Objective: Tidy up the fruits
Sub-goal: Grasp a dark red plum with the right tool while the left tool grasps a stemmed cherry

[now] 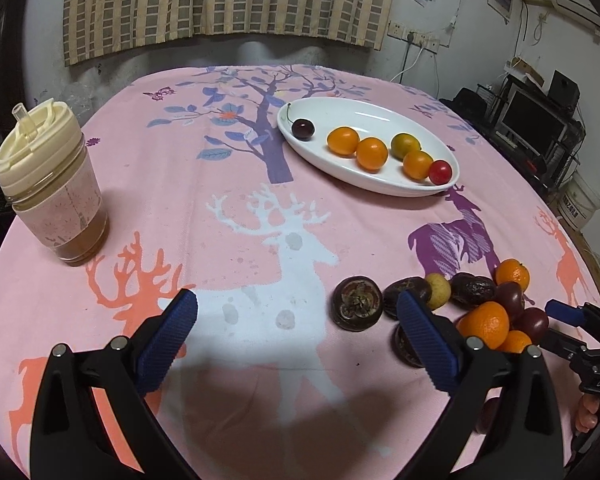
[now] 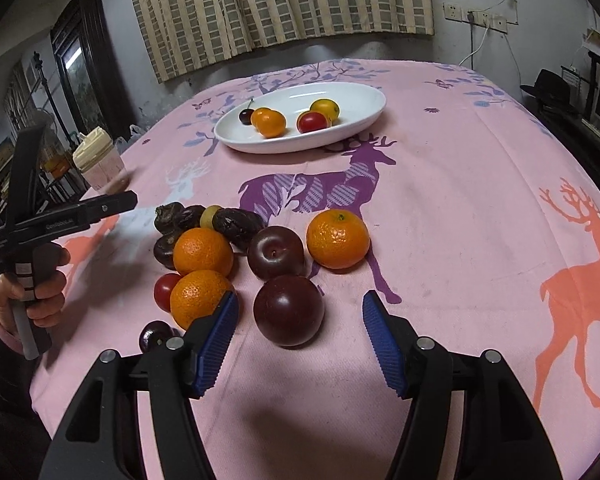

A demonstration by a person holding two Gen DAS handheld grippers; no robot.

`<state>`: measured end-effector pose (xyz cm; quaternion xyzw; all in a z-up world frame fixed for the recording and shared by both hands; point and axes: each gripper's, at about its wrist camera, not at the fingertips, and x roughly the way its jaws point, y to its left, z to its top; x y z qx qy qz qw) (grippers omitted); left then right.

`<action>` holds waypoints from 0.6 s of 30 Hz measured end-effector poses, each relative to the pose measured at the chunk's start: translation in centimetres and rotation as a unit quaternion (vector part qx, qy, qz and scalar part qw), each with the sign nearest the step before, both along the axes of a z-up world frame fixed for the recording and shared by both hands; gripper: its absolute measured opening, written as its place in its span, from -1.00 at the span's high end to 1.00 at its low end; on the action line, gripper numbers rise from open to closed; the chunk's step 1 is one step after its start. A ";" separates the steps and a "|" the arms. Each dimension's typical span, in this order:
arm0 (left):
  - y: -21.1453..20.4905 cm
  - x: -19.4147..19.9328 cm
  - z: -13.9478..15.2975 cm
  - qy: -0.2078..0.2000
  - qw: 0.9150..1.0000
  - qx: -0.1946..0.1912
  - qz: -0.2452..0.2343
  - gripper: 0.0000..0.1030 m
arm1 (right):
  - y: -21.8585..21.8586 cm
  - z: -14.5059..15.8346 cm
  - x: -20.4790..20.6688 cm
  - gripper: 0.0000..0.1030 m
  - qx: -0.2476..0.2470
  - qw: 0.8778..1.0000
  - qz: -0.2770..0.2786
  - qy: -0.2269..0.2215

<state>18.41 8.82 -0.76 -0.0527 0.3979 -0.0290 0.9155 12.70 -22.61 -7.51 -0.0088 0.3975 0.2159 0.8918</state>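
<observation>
Noted pink tablecloth (image 2: 460, 200) with white oval plate (image 2: 356, 120) at far side. Found loose fruit pile (image 2: 236, 252) near. Left gripper (image 1: 300, 336): jaws fully apart, empty, left of pile. Right gripper (image 2: 296, 344): jaws half apart, dark plum (image 2: 288, 310) just beyond, untouched.

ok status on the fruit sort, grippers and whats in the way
Left gripper open, empty. Right gripper open, nearest dark plum just ahead, untouched. White dish part filled, loose pile still on cloth. Path to the dish clear.
</observation>
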 end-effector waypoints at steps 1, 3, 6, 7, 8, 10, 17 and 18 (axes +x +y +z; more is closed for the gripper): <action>0.1 0.0 0.0 0.001 1.000 -0.001 0.000 -0.91 | 0.1 -0.1 0.0 -0.15 -0.003 1.000 0.001 0.002; 0.3 -0.1 0.0 0.003 1.000 -0.005 0.002 -0.91 | 0.4 -0.2 0.1 -0.06 -0.009 1.000 0.003 0.007; 0.4 -0.3 0.1 -0.001 1.000 -0.007 0.004 -0.91 | 0.7 -0.4 0.2 -0.03 -0.012 1.000 0.008 0.010; 0.5 -0.3 0.2 -0.001 1.000 -0.007 0.004 -0.91 | 0.8 -0.4 0.2 -0.03 -0.013 1.000 0.009 0.011; 0.5 -0.3 0.2 -0.002 1.000 -0.009 0.004 -0.91 | 0.9 -0.4 0.1 -0.03 -0.014 1.000 0.010 0.012; 0.6 -0.4 0.2 -0.002 1.000 -0.011 0.004 -0.91 | 1.2 -0.5 0.2 -0.03 -0.017 1.000 0.013 0.014; 0.5 -0.5 0.3 -0.005 1.000 -0.010 0.002 -0.91 | 1.6 -0.8 0.4 0.08 -0.021 0.999 0.017 0.024; 0.5 -0.6 0.3 -0.006 1.000 -0.009 0.002 -0.91 | 1.6 -0.9 0.4 0.11 -0.021 0.999 0.016 0.026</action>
